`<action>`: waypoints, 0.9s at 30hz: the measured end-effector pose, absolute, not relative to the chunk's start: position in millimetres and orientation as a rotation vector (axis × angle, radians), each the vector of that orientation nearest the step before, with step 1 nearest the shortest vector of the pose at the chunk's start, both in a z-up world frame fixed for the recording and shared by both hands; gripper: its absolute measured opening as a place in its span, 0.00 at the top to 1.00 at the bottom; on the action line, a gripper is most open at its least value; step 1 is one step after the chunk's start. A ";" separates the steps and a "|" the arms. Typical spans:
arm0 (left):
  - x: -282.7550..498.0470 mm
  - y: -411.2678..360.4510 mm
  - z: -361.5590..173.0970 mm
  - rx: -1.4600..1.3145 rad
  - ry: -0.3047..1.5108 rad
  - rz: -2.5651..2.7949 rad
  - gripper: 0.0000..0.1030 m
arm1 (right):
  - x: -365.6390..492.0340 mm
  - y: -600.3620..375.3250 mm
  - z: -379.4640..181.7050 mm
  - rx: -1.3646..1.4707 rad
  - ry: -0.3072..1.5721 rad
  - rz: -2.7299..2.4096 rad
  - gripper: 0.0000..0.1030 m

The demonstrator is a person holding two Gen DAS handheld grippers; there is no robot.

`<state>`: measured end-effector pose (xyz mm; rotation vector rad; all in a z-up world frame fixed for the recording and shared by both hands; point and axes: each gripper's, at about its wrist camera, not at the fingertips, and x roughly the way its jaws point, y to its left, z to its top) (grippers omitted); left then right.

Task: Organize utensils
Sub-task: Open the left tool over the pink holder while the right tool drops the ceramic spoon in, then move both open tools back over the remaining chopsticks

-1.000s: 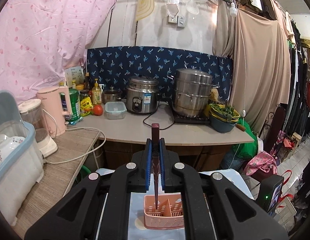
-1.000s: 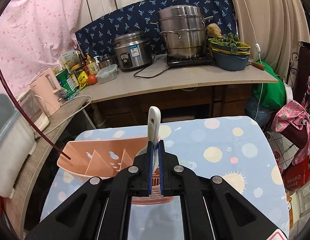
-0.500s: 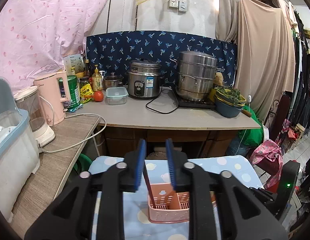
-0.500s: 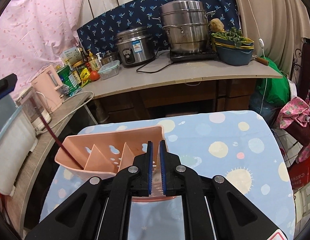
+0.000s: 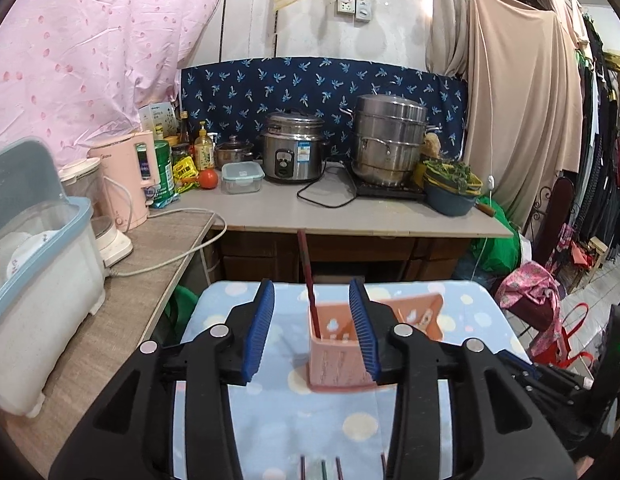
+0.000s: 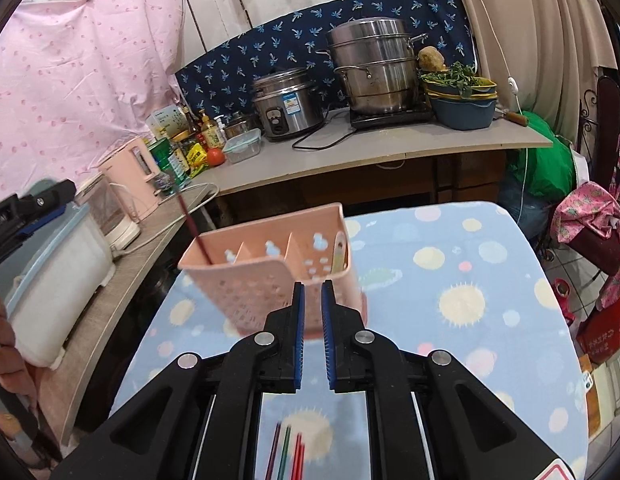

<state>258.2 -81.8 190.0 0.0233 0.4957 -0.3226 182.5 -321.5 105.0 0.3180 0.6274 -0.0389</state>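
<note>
Left gripper (image 5: pixel 312 330) stood released, its jaws having just been opening, nothing pressed between the blue pads (image 5: pixel 260 330); the dark red chopstick (image 5: pixel 310 292) they framed stood free beyond them, leaning in the caddy (image 5: pixel 338 364). Right gripper (image 6: pixel 312 332) showed only a narrow gap, just opening too, and it was empty. Ahead of it sat that pink caddy, three compartments in a row: chopstick in the left end one, a pale spoon (image 6: pixel 339 256) tucked in the right end one, the middle apparently bare. Now the key bit: the loose chopsticks (image 6: pixel 288 456), red and green, lay on the dotted cloth (image 6: pixel 470 280) beneath and behind the right fingers, long axes running toward the caddy. They showed under the left fingers as well; the right hand looked nearer, though that was a close call.
</note>
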 end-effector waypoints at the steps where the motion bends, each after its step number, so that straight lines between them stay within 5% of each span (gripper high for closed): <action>1: 249.3 -78.8 186.7 0.032 0.501 -0.322 0.62 | 172.2 -318.2 103.6 0.315 0.629 -0.038 0.87; 12: 154.4 -40.6 121.5 0.097 0.577 -0.290 0.54 | 55.5 -274.9 53.4 0.297 0.737 -0.028 0.75; 27: 78.0 -8.7 8.3 0.109 0.791 -0.255 0.54 | -30.6 -234.6 -29.5 0.268 0.890 -0.044 0.75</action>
